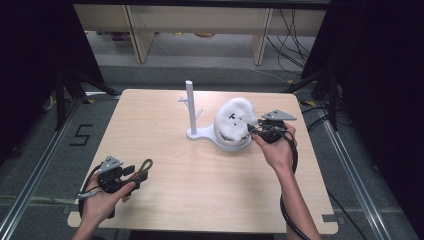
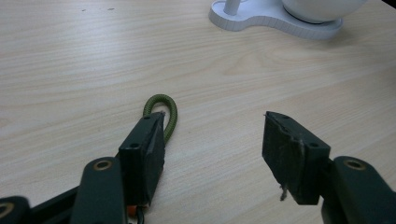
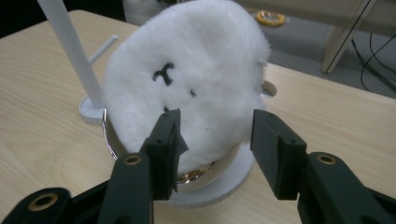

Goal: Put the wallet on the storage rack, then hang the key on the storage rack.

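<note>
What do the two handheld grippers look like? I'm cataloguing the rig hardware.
Both the left gripper and right gripper are black, each with two blocky black jaws, brass-coloured pivot rivets, a grey three-cornered plate on top and a trailing black cable. The person's forearms are bare, with no sleeves.

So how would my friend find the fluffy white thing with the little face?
Start at the wooden table and find the white stand with the tall post. The fluffy white plush sits in a shiny bowl on that stand's base, by the right gripper. Nothing else there is furry or has black face marks.
</note>
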{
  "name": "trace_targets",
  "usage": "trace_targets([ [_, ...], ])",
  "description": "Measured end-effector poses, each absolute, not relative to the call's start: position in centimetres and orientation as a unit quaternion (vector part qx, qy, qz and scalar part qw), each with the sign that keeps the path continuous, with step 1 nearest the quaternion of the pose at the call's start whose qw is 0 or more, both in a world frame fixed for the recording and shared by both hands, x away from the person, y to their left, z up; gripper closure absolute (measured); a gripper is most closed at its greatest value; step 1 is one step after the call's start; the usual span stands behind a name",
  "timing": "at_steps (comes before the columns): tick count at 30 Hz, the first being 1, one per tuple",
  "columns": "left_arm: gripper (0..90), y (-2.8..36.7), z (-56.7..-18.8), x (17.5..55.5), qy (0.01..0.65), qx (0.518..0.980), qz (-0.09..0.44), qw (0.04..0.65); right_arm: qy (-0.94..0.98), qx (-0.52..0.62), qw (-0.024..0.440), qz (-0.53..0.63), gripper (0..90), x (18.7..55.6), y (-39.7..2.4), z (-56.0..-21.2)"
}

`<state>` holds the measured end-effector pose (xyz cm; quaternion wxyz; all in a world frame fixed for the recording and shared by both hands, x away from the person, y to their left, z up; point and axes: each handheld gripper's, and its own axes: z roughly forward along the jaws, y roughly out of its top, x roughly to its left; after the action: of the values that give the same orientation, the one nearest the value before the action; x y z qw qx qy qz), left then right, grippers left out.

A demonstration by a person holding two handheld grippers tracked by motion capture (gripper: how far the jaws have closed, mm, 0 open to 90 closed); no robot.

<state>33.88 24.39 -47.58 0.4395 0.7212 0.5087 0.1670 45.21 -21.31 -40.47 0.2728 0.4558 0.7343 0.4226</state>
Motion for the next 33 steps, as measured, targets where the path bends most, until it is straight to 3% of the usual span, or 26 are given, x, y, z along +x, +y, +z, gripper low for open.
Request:
trace_targets([
  [5,39.1,24.3,-47.2,34.0,0.506,0.728,0.17,0.431,0.735,0.455,0.274,0.421,57.4,44.0,-21.4,-41.0],
  [10,39.4,24.3,-46.8,34.2,0.502,0.731,0.169,0.43,0.74,0.472,0.245,0.412,62.5,42.6,-21.9,-41.8],
  [18,40.1,24.7,-46.0,34.7,0.496,0.749,0.164,0.407,0.736,0.514,0.219,0.383,60.9,39.7,-22.8,-43.6],
  [30,42.4,25.1,-44.8,37.4,0.504,0.793,0.128,0.317,0.758,0.532,0.168,0.338,65.6,38.0,-23.8,-45.0],
  [33,45.2,25.3,-44.8,38.3,0.5,0.812,0.111,0.281,0.751,0.536,0.175,0.343,65.7,37.8,-24.0,-45.0],
])
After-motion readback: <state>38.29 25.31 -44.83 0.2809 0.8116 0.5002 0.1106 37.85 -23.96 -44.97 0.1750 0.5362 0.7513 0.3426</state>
